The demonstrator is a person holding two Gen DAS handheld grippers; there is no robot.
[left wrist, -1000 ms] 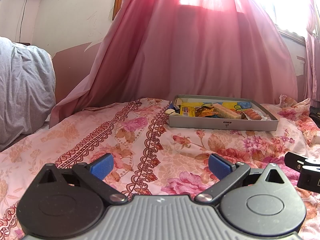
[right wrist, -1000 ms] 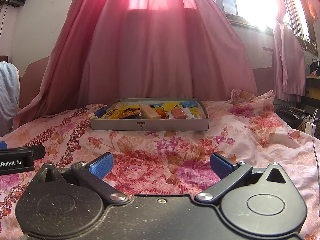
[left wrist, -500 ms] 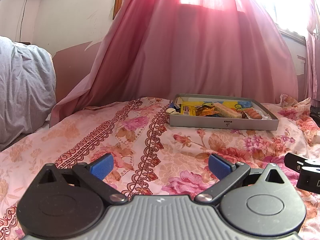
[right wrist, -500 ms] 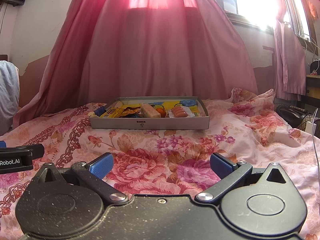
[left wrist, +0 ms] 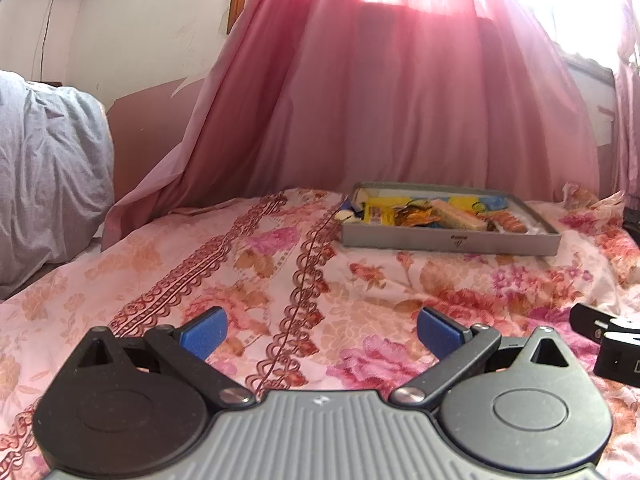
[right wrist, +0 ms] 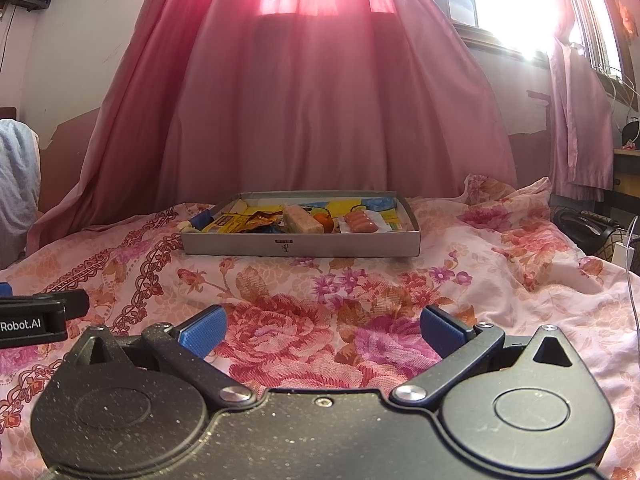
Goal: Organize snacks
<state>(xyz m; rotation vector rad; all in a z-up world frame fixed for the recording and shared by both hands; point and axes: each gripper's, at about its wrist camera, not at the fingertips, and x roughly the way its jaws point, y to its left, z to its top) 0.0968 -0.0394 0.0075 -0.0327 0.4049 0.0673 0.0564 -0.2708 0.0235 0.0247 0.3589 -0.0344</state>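
Note:
A shallow grey box [left wrist: 448,240] [right wrist: 300,245] lies on the floral bedspread, well ahead of both grippers. Inside it I see a yellow packet [right wrist: 226,223], a pale wrapped bar [right wrist: 303,221], a small orange fruit [right wrist: 325,222] and a pack of sausages [right wrist: 361,222]. In the left wrist view the same snacks show as a yellow packet [left wrist: 376,211] and a pale bar [left wrist: 460,212]. My left gripper [left wrist: 322,330] is open and holds nothing, low over the bedspread. My right gripper [right wrist: 322,330] is open too, nothing between its blue pads.
A pink curtain [right wrist: 320,100] hangs behind the box, with a bright window at the upper right. A grey pillow [left wrist: 44,168] sits at the far left. Dark items and a cable [right wrist: 592,236] lie off the bed's right side. The other gripper's body [right wrist: 36,318] shows at each view's edge.
Both views have tipped or drawn back very slightly, so the box sits a touch lower and nearer centre. Both grippers stay open and hold nothing.

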